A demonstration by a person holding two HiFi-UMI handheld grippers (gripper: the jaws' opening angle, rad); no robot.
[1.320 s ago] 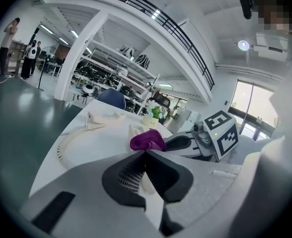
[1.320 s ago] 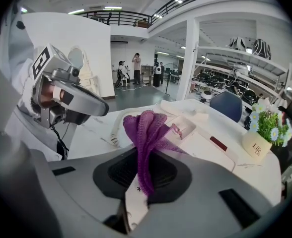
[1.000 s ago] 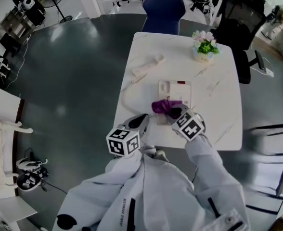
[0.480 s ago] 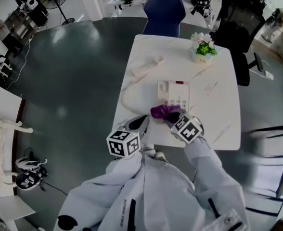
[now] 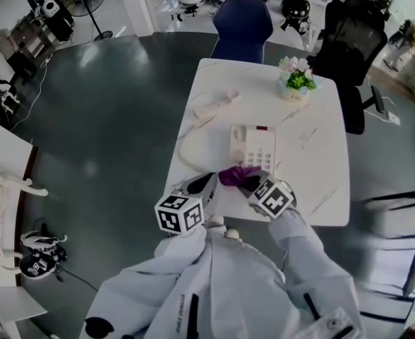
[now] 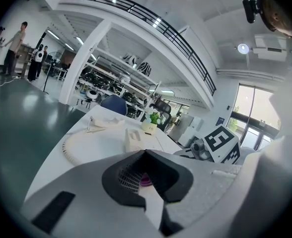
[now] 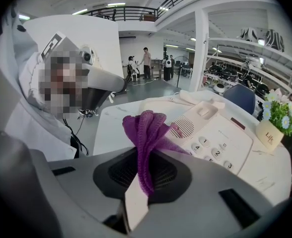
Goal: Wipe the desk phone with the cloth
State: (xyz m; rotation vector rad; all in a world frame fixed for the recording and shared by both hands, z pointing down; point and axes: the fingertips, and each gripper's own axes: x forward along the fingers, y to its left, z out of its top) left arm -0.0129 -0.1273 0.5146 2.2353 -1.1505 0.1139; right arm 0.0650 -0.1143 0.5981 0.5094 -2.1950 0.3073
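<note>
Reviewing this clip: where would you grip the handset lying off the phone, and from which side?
Take the handset across its slim middle, from above, jaws square to its length. It lies flat and diagonal on the table, and the cord leaves its near end, so stay clear of that end.

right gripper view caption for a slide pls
Right gripper clamps a purple cloth at the desk phone's near edge.

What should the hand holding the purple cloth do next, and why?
Probably sweep forward: the right gripper pinches the purple cloth at the desk phone's near edge, and the keypad lies just ahead.
</note>
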